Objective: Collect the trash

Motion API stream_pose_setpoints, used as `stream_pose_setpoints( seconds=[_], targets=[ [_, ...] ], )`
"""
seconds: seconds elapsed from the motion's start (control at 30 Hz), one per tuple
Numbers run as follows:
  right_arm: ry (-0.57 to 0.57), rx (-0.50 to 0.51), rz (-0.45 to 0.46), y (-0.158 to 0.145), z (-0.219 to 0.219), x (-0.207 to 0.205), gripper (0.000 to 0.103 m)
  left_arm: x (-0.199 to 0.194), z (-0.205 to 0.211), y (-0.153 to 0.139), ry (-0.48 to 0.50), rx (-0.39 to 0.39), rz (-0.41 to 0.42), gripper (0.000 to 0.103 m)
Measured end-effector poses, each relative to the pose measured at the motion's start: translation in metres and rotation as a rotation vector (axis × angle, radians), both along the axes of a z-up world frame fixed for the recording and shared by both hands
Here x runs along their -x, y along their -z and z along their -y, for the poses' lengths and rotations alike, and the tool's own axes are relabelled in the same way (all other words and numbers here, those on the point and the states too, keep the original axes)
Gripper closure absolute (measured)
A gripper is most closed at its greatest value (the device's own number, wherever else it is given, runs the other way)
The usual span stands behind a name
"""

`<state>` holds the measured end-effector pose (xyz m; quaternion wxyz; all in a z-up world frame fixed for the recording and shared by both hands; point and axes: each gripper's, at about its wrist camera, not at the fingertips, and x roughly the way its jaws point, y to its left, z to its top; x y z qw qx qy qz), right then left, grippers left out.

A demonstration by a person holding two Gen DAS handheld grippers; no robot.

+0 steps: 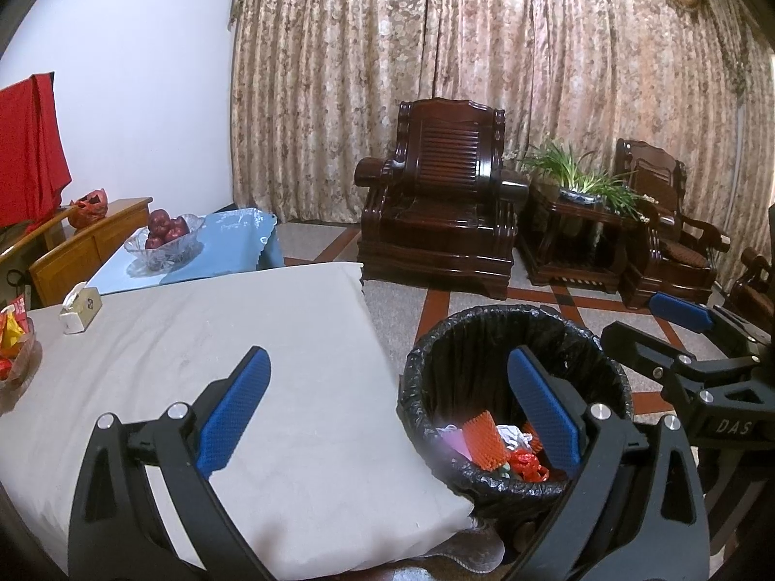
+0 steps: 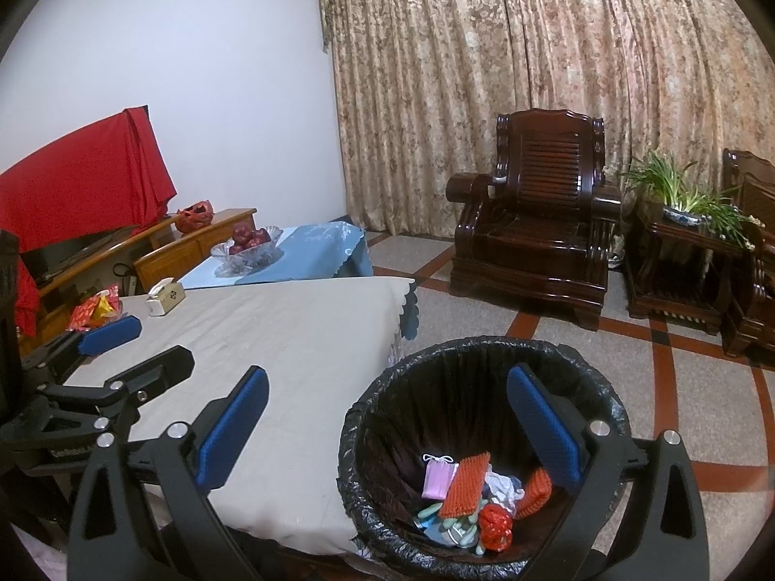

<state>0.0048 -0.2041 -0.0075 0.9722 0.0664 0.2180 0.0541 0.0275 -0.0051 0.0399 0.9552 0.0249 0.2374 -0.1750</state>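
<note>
A bin with a black liner (image 1: pixel 513 334) (image 2: pixel 484 353) stands on the floor beside the grey-covered table (image 1: pixel 232 334) (image 2: pixel 290 339). Inside lie orange foam nets (image 2: pixel 464 484), a pink mask (image 2: pixel 438 479), a red wrapper (image 2: pixel 495 527) and white paper. My left gripper (image 1: pixel 387 406) is open and empty, straddling the table corner and the bin. My right gripper (image 2: pixel 387 416) is open and empty over the bin's left rim. Each gripper shows in the other's view, the right (image 1: pixel 678 334) and the left (image 2: pixel 140 348).
A tissue box (image 1: pixel 80 307) (image 2: pixel 165 296) and a snack dish (image 1: pixel 14 344) (image 2: pixel 97 310) sit at the table's far end. A glass fruit bowl (image 1: pixel 164 242) (image 2: pixel 247 249) stands on a blue cloth. Dark wooden armchairs (image 1: pixel 441 193) (image 2: pixel 533 222) and a plant table (image 1: pixel 576 222) stand behind.
</note>
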Motion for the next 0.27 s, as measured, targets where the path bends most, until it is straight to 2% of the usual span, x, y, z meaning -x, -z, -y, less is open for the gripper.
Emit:
stream_pose_setpoints(
  seconds=[0.27],
  targets=[
    [0.0,-0.001,-0.006,0.0014,-0.0012,0.0,0.006,0.0006,-0.0053,0.0019,-0.002,-0.005,-0.004,0.007]
  ],
)
